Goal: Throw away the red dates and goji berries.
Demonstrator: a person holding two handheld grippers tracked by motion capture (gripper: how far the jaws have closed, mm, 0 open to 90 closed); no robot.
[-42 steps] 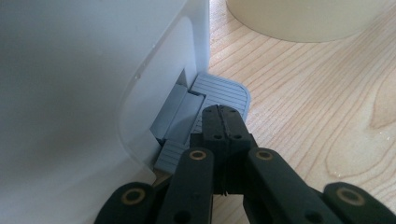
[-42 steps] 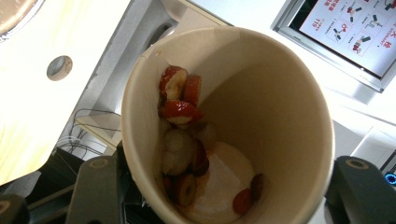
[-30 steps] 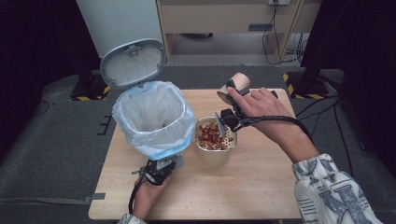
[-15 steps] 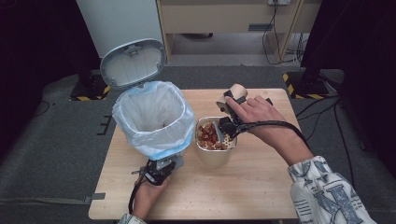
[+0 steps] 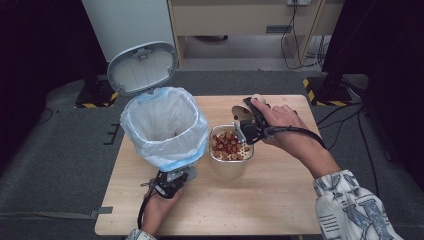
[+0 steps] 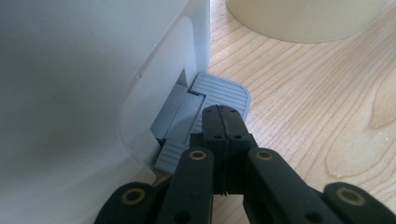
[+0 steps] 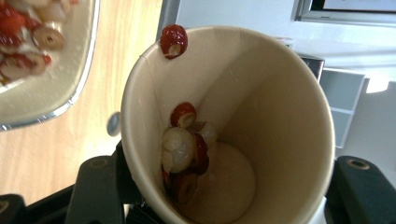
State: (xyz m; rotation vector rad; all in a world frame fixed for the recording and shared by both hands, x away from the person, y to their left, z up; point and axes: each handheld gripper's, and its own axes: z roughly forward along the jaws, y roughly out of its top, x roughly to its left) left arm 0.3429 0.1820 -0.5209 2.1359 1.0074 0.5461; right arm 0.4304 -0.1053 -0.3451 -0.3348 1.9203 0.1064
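Holding: your right gripper (image 5: 243, 131) is clamped on a paper cup (image 5: 244, 111), tipped on its side with the mouth toward the bowl (image 5: 231, 159).
Cup contents: a few red date slices and pale pieces (image 7: 186, 147) cling to the inner wall; one red slice (image 7: 173, 40) sits at the rim.
Bowl: just right of the bin (image 5: 165, 125), nearly touching its plastic liner, and heaped with red and white food.
Left gripper (image 6: 225, 122): your jaws are together with nothing between them, tips resting on the grey pedal (image 6: 212, 95) at the foot of the bin.
Bin: lid (image 5: 142, 67) stands raised behind it; it sits at the left of the table (image 5: 280, 200).
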